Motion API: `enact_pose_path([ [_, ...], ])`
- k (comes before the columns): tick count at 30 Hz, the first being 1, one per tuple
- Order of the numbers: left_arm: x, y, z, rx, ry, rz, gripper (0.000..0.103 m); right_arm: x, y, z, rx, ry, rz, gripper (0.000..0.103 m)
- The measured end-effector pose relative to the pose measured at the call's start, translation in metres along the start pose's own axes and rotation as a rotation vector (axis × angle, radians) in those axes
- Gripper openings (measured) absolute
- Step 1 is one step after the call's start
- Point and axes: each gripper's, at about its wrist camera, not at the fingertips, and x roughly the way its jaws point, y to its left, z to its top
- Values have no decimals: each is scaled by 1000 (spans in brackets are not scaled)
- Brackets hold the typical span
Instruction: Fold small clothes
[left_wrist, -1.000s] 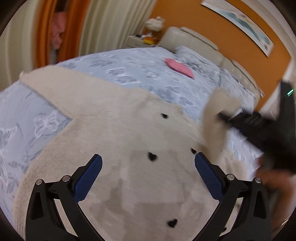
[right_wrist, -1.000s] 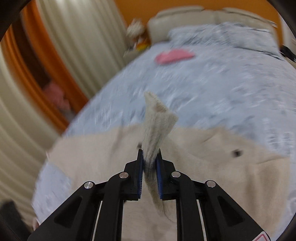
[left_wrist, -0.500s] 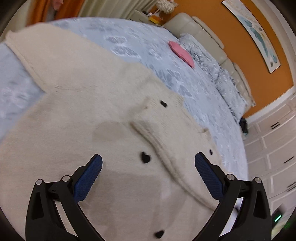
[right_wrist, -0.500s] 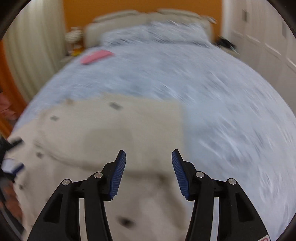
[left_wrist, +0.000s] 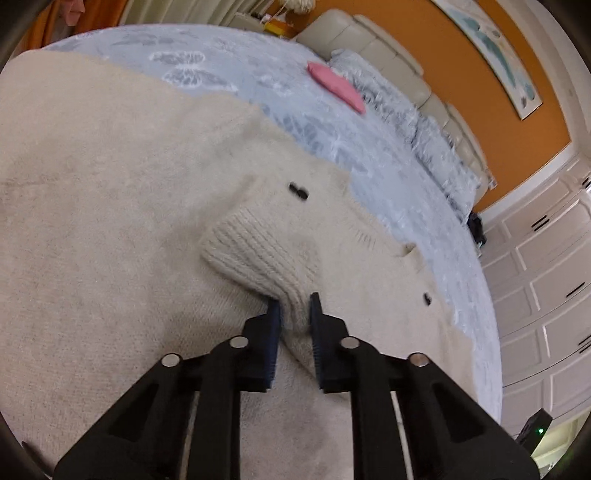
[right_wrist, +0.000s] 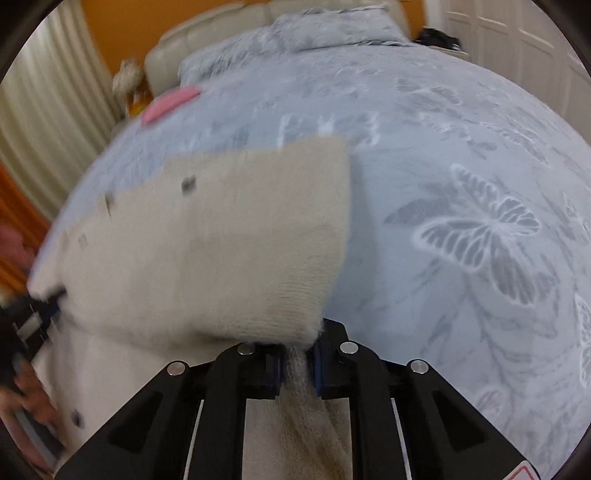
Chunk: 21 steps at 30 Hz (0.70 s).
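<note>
Cardigan: a cream knit cardigan lies spread across the bed, dark buttons running along its front; its near and left edges are cut off by the left wrist view's rim.
Left gripper: the left gripper has its blue-padded jaws drawn narrow on the ribbed cuff of a sleeve folded over the cardigan's body, the knit pinched between them.
Right gripper: the right gripper has its jaws nearly together, clamped on a bunched corner of the cardigan at the garment's right edge; the fabric inside the pinch is a grey blur.
Blur: the right wrist view smears the cardigan's left half, so its buttons read only as dark smudges.
Left margin of the right wrist view: beyond the cardigan's left edge a black device and a patch of skin show, too blurred to make out.
Bedspread: pale blue with white butterfly prints, bare to the right of the cardigan.
Pink item: a flat pink piece lies well beyond the cardigan, near the grey pillows; what it is cannot be told.
Headboard: a padded cream headboard stands beyond the cardigan, against an orange wall.
</note>
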Motion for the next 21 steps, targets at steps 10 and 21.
enact_pose_path([
  [10, 5, -10, -9, 76, 4, 49, 12, -13, -38, 13, 85, -56, -44, 8],
  [21, 13, -14, -19, 113, -5, 49, 17, 3, -35, 5, 20, -10, -149, 12],
])
